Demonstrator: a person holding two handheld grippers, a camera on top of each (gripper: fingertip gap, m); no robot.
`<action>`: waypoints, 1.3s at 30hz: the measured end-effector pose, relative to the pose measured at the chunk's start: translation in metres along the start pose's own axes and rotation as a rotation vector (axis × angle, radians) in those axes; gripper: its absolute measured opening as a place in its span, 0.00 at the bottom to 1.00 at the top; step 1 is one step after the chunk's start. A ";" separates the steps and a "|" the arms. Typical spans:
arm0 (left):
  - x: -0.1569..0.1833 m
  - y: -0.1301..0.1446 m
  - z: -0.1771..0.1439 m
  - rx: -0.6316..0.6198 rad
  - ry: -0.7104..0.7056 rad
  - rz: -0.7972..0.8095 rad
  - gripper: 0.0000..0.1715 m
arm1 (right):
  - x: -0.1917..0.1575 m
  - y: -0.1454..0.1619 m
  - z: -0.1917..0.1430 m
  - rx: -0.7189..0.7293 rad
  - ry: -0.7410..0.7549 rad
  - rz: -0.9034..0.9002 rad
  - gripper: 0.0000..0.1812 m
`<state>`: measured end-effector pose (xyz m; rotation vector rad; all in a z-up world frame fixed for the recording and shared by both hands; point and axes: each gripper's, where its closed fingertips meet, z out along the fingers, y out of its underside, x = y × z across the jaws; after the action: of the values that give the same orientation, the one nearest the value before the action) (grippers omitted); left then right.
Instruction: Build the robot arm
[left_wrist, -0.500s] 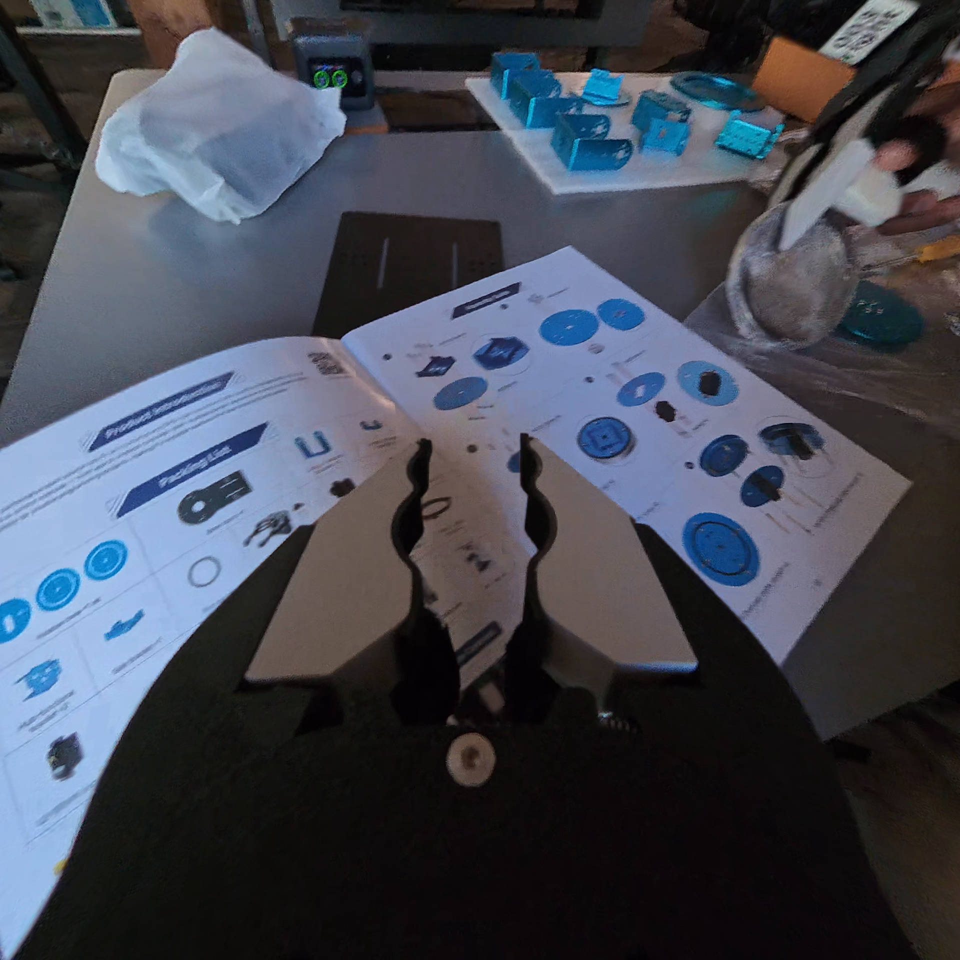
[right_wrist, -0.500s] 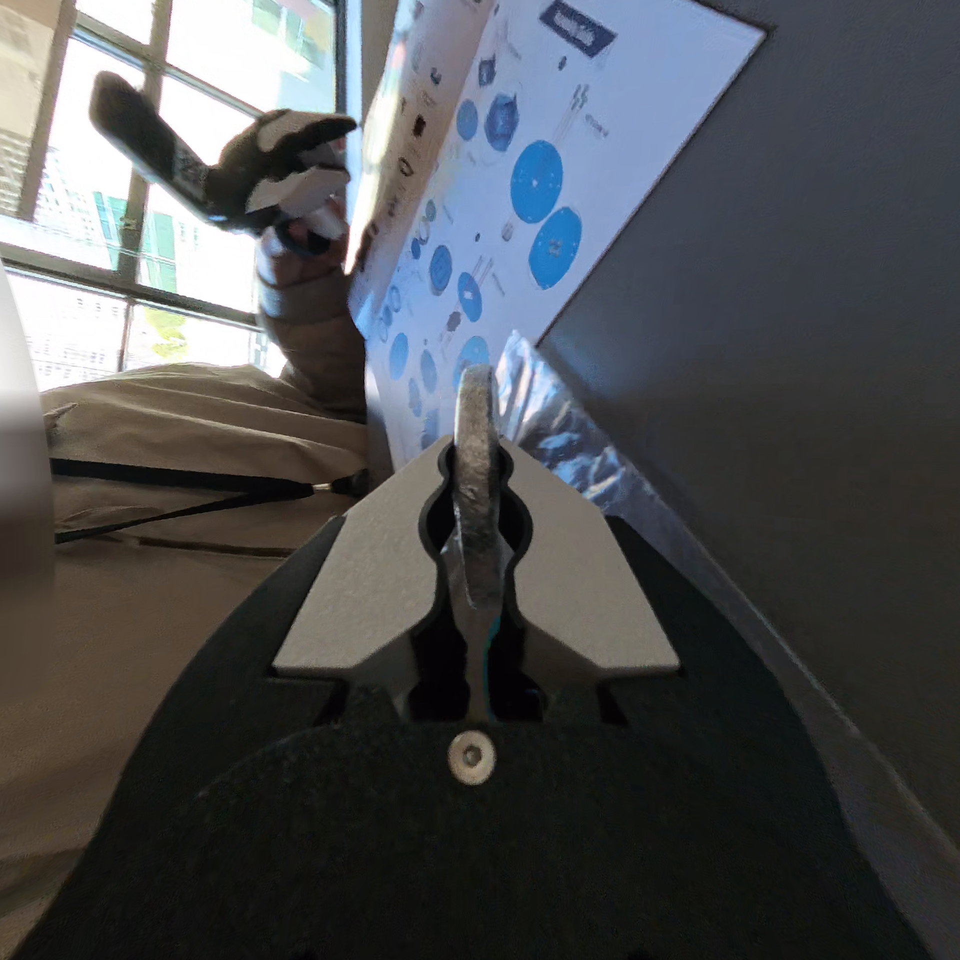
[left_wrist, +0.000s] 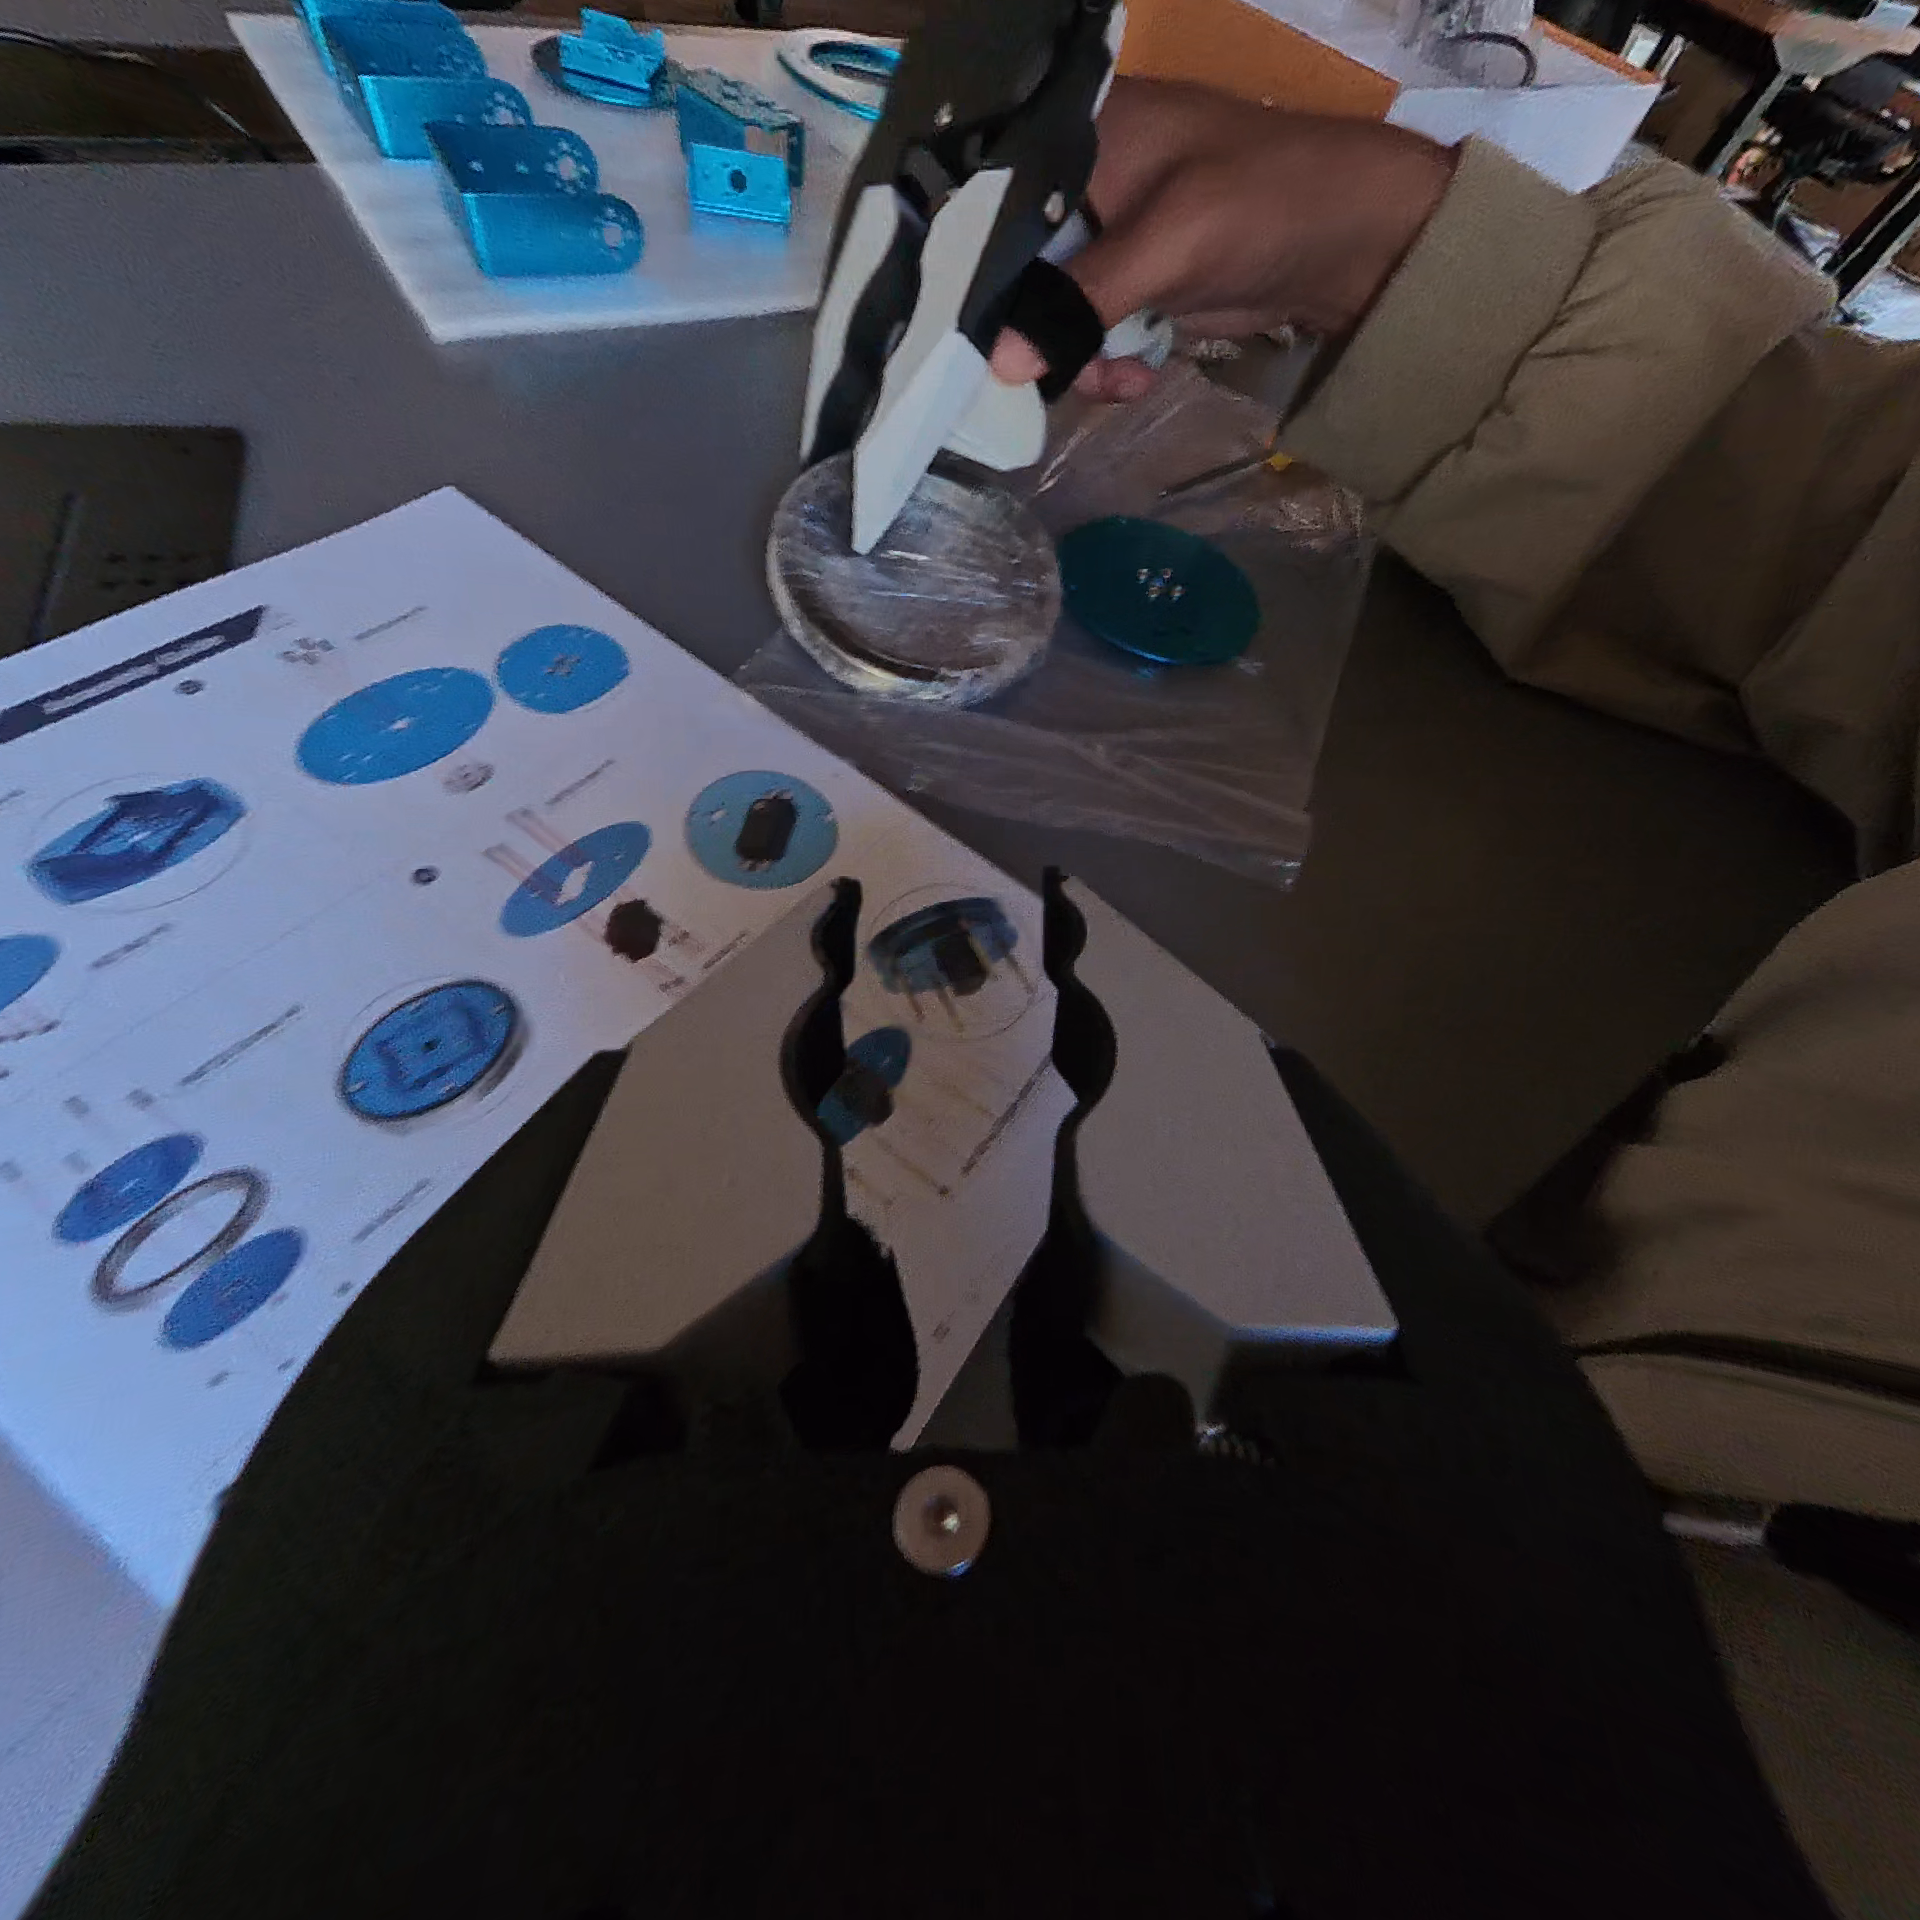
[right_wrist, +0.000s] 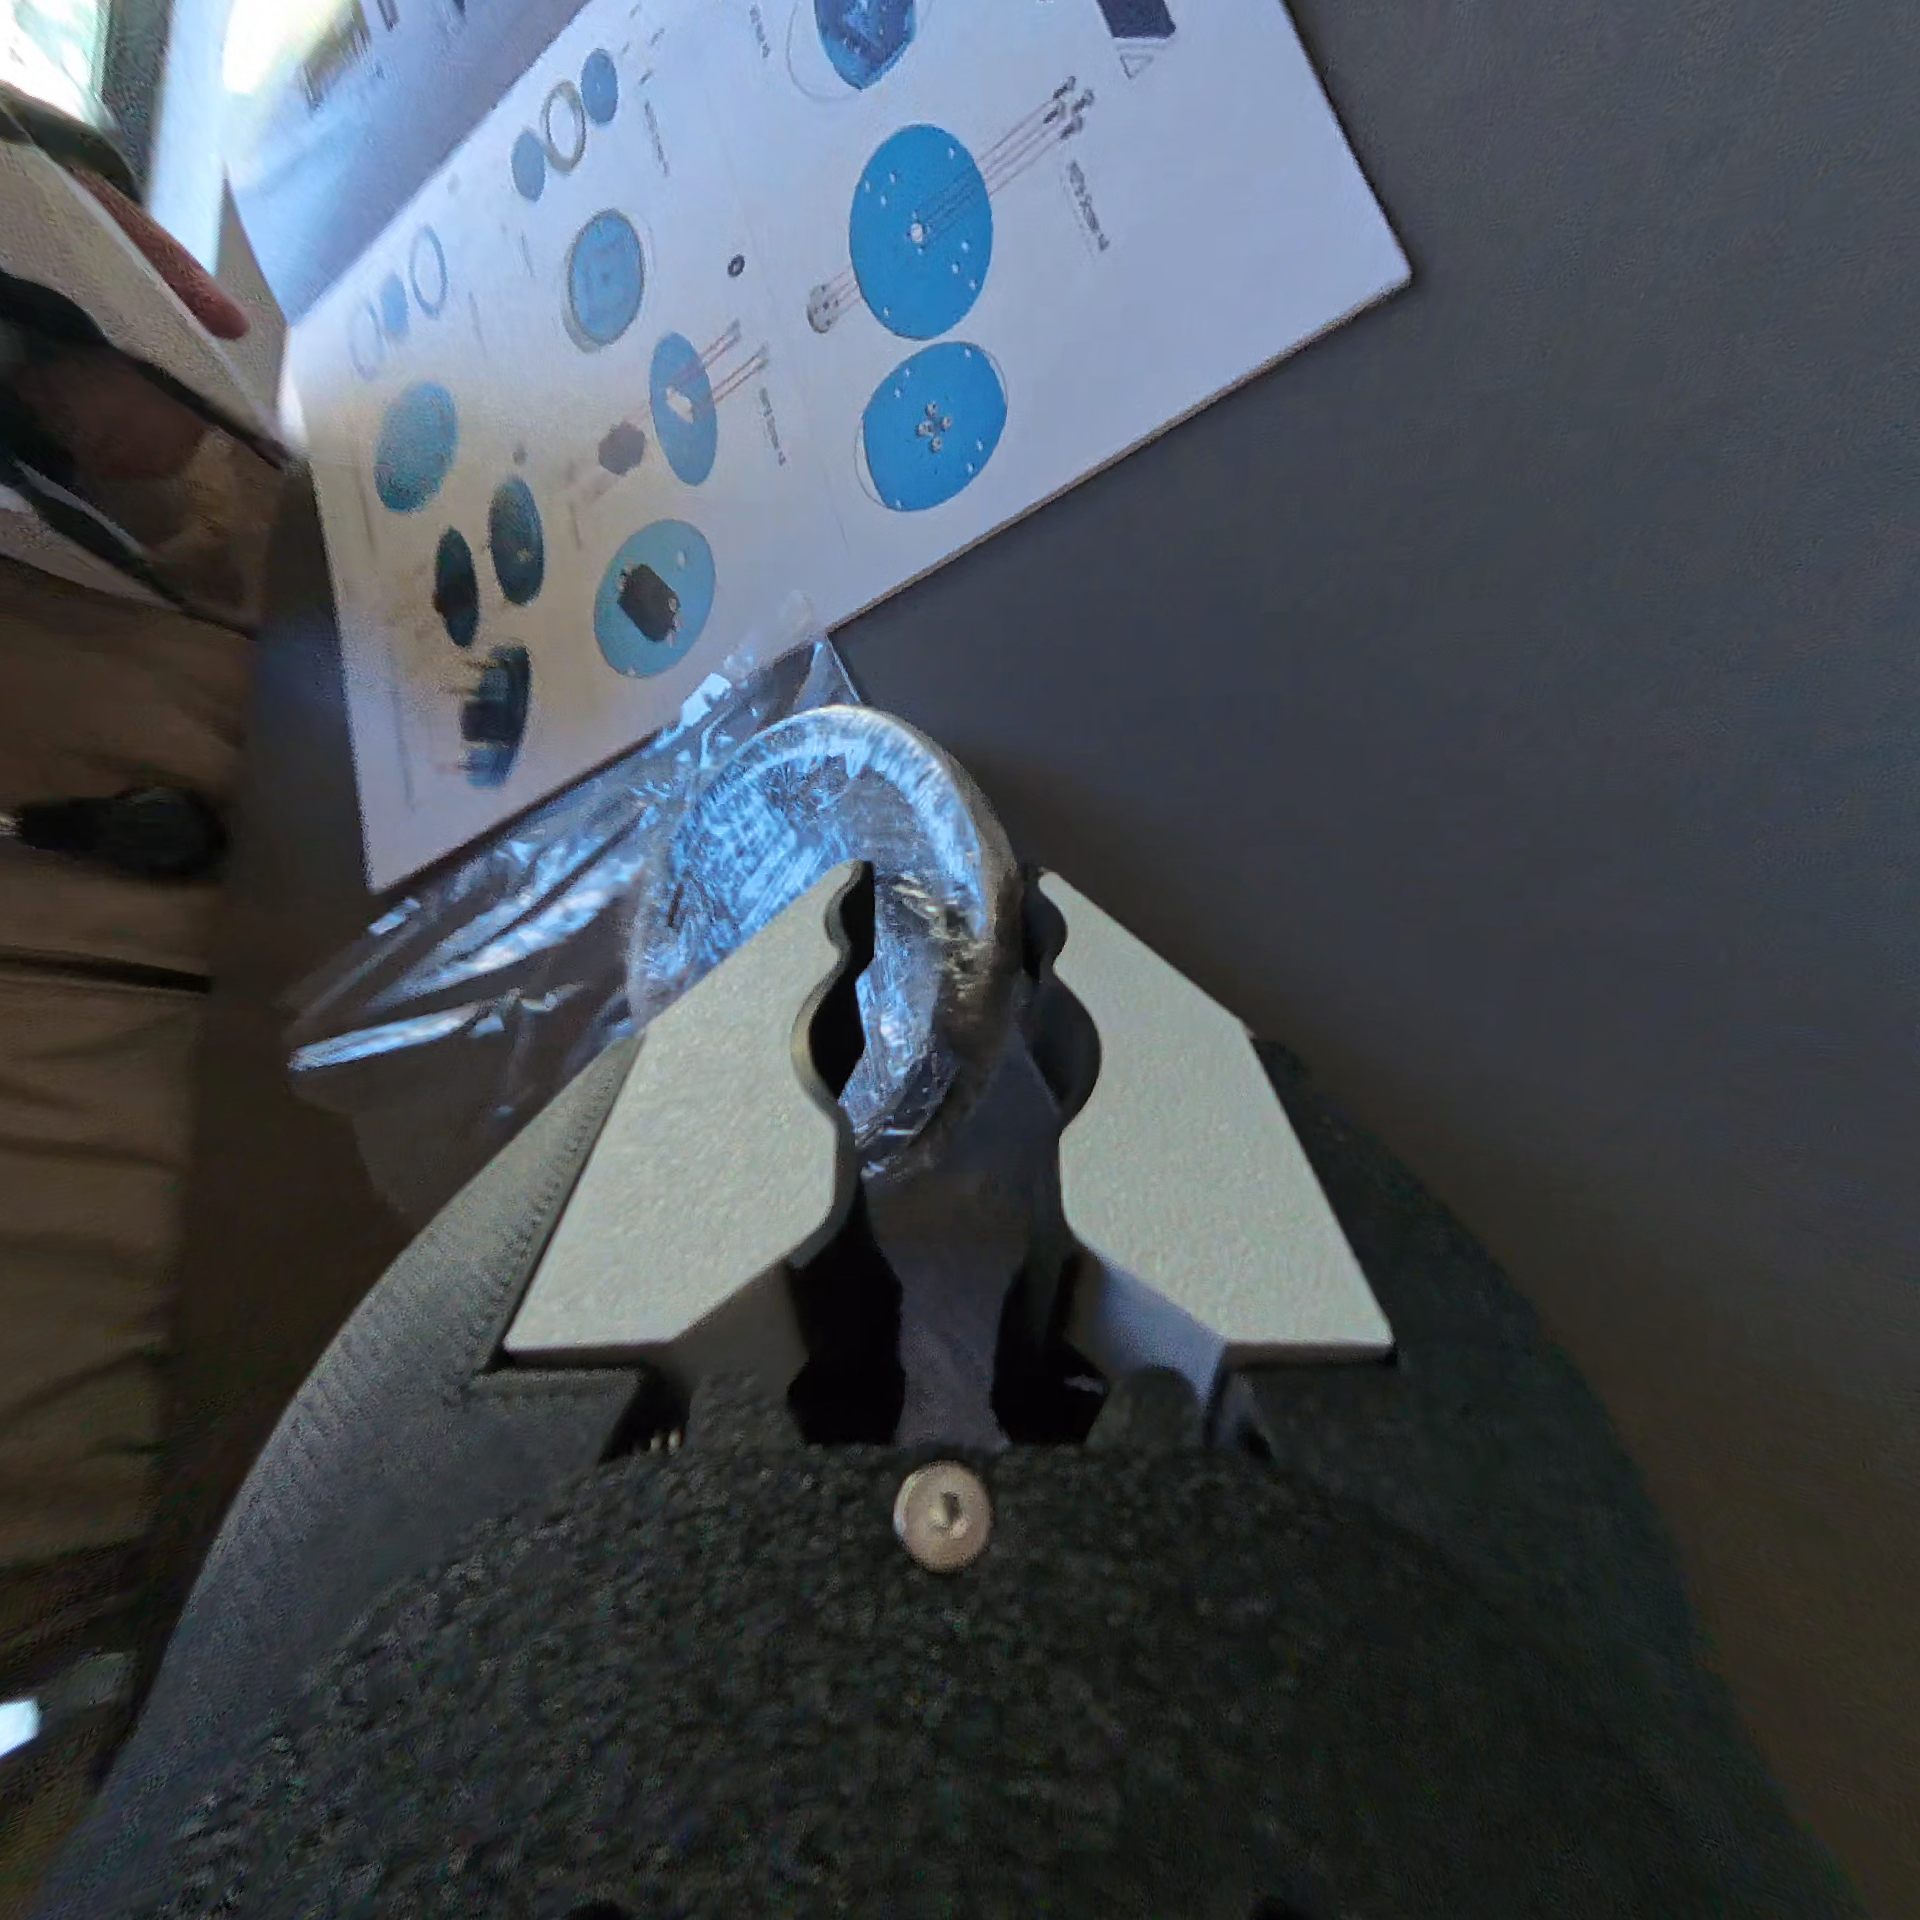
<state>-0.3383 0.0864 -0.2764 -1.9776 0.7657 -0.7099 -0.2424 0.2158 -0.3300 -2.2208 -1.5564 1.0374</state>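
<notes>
Right wrist view is showing me the right gripper (right_wrist: 940, 883) straddling the rim of a round disc wrapped in clear film (right_wrist: 810, 831); its jaws are standing apart around that rim rather than pinching it. The disc is lying tilted on a crinkled clear plastic bag (left_wrist: 1091, 748) on the grey table (right_wrist: 1455, 727), just beside the edge of the open instruction booklet (left_wrist: 312, 831). I am judging the disc to be stiff metal, flat and thin. The glossy film is probably making it slippery, so the rim, taken across its thickness, looks like the surest hold. The left gripper (left_wrist: 951, 894) is hovering released over the booklet's smooth white page, gripping nothing. A bare teal disc (left_wrist: 1158, 587) with a small cluster of centre screws is sitting on the same bag, close beside the wrapped one. Folded blue anodised brackets (left_wrist: 520, 177) are resting on a white board (left_wrist: 623, 301) farther back.
</notes>
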 end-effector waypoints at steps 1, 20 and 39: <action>0.009 -0.003 0.008 -0.005 0.012 0.008 0.21 | 0.003 -0.001 0.000 0.003 0.030 -0.065 0.15; 0.047 0.016 0.116 -0.397 0.050 0.253 0.15 | -0.013 0.170 -0.121 0.014 0.446 -0.117 0.44; 0.010 0.010 0.113 -0.550 0.029 0.410 0.14 | -0.093 0.191 -0.084 0.187 0.710 0.195 0.41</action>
<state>-0.2525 0.1338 -0.3345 -2.1799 1.4510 -0.2972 -0.0653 0.0718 -0.3376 -2.2698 -0.9114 0.3308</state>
